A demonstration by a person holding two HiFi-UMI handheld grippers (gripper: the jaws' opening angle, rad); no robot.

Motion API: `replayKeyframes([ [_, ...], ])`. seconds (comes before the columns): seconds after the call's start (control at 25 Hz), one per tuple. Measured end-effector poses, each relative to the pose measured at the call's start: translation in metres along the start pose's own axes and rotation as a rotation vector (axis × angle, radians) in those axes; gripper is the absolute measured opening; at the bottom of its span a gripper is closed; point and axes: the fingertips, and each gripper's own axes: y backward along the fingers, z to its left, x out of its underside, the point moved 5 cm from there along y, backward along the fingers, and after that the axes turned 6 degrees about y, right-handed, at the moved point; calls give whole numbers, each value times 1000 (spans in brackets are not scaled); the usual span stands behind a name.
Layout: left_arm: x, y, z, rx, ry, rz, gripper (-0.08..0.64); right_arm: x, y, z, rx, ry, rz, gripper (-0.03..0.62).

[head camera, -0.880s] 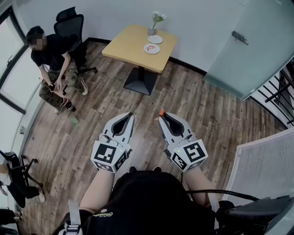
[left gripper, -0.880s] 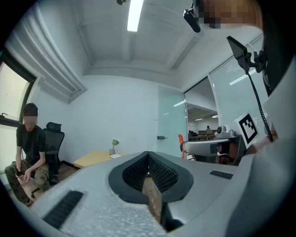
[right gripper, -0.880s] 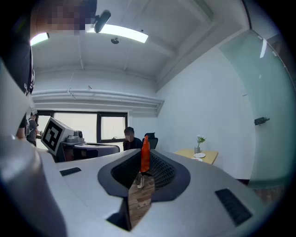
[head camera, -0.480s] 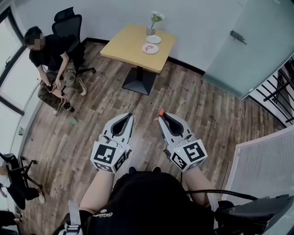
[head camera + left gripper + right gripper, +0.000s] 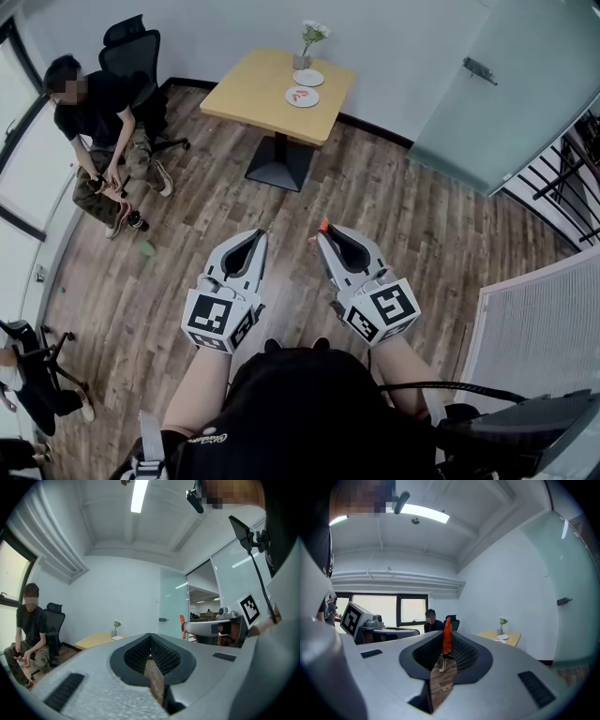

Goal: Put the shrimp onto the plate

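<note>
Right gripper: my right gripper (image 5: 322, 236) has its jaws nipped down on the shrimp (image 5: 324, 226), which is pinched at the very tips.
Shrimp: a slim orange piece, standing up past the gripper's tips. In the right gripper view it rises upright between the dark ribbed pads (image 5: 461, 652). It hangs in the air above the wooden floor (image 5: 422, 234), well apart from the table.
Left gripper: my left gripper (image 5: 259, 234) has its jaws closed together, pad against pad. It is just beside the right one, at about the same height, and both point forward toward the table.
Marker cubes: one sits at the back of each gripper, the left one (image 5: 220, 317) and the right one (image 5: 384, 309), close to my forearms.
Table: a light wooden table (image 5: 253, 89) on a dark pedestal foot stands against the far wall, well ahead of both grippers.
Plates: two small white plates lie on the table. The nearer plate (image 5: 286, 92) carries something red-orange, too small to make out. The farther plate (image 5: 307, 78) lies just behind it.
Vase: a small vase (image 5: 302, 62) with pale flowers stands at the wall edge of the table, just beside the farther plate.
Person: a seated person (image 5: 98, 117) in dark clothes is to the left of the table, in front of a black office chair (image 5: 131, 47).
Door: a frosted glass door (image 5: 506, 84) fills the wall at the right.
</note>
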Motion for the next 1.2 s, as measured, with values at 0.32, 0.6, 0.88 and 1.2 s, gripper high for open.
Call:
replayKeyframes([
  [0.32, 1, 13, 30, 22, 5, 8, 3, 1, -23, 18, 35, 9, 1, 55],
  [0.6, 2, 13, 46, 44, 15, 22, 3, 0, -33, 23, 56, 20, 12, 55],
  [0.88, 6, -18, 58, 55, 20, 34, 3, 5, -54, 1, 54, 34, 28, 55],
  [1.2, 4, -90, 83, 31, 19, 36, 3, 8, -99, -65, 37, 29, 15, 55],
])
